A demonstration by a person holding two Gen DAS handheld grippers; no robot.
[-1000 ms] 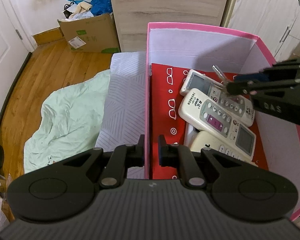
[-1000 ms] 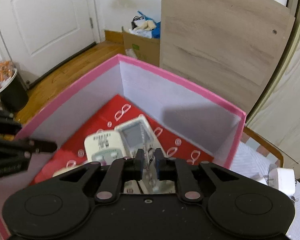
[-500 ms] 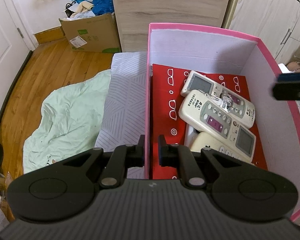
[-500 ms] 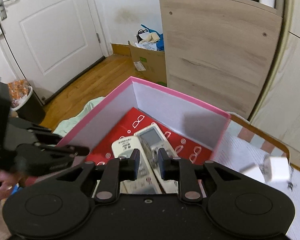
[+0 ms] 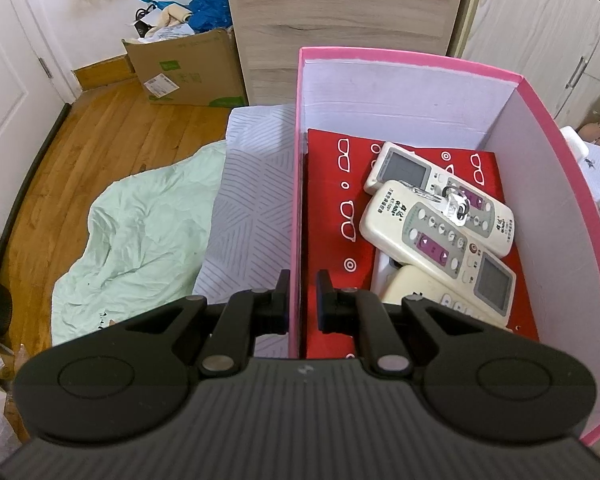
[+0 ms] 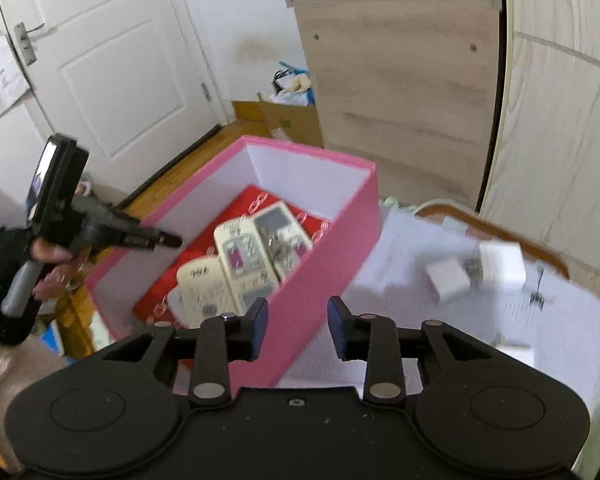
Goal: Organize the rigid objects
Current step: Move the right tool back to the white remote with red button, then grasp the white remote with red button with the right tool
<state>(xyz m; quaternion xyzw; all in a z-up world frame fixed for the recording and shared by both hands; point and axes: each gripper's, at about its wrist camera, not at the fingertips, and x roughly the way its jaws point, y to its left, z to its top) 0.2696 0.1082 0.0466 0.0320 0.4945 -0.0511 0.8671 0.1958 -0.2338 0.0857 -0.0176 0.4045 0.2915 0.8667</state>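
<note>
A pink box [image 5: 412, 60] with a red patterned lining holds three white remote controls [image 5: 432, 236]. A small bunch of keys [image 5: 454, 204] lies on top of the remotes. My left gripper [image 5: 302, 300] is shut on the box's left wall, which stands between its pads. In the right wrist view, a hand holds that left gripper [image 6: 176, 240] at the box [image 6: 308, 148]. My right gripper [image 6: 298, 320] hovers outside the box above its near right wall. Its jaws are opening, with nothing between them. Blurred white adapters [image 6: 448, 280] lie on a white cloth to its right.
A pale green sheet [image 5: 140, 232] and a striped cloth [image 5: 256, 184] lie left of the box. A cardboard box [image 5: 188, 68] full of clutter stands on the wooden floor by a wood-grain cabinet [image 5: 340, 12]. A white door [image 6: 112, 60] is behind.
My right gripper let go of the keys onto the remotes, drew back up and to the right out of the box, and its jaws widened. The left gripper kept still on the wall.
</note>
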